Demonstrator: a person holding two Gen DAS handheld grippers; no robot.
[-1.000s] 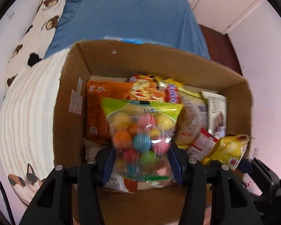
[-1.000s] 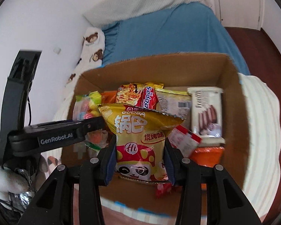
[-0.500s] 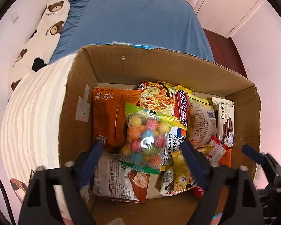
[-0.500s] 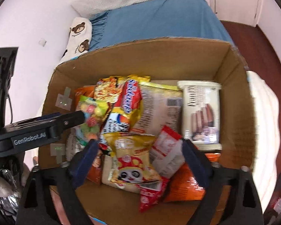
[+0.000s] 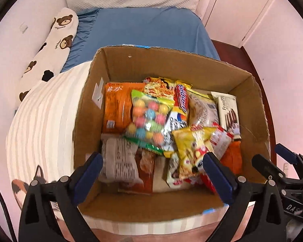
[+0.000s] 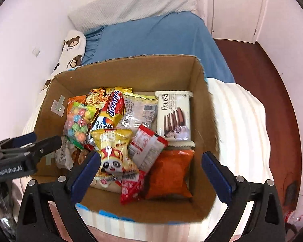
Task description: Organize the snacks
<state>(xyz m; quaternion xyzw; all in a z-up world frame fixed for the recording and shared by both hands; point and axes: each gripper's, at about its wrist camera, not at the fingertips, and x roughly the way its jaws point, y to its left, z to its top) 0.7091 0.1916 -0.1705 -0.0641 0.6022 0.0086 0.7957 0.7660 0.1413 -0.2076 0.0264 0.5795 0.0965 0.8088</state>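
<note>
An open cardboard box (image 5: 171,68) (image 6: 131,70) holds several snack packs. The clear bag of coloured candy balls (image 5: 149,119) (image 6: 78,123) lies loose on top at the left of the pile. Just right of it rests the yellow panda snack bag (image 5: 192,147) (image 6: 113,153), also free. My left gripper (image 5: 152,158) hovers over the box's near edge with its jaws opening wide and nothing between them. Over the box's near right part, my right gripper (image 6: 151,155) stands open and holds nothing. Neither gripper touches a pack.
The box sits on a cream striped blanket (image 5: 40,121) (image 6: 242,121) on a bed with a blue sheet (image 5: 143,28). A bear-print pillow (image 5: 56,34) lies along the left wall. Dark wooden floor (image 6: 272,70) and a white door (image 5: 236,6) are at the right.
Both grippers went from shut on their bags to wide open and drew back from the box. The candy bag and the yellow panda bag now lie in the pile.
</note>
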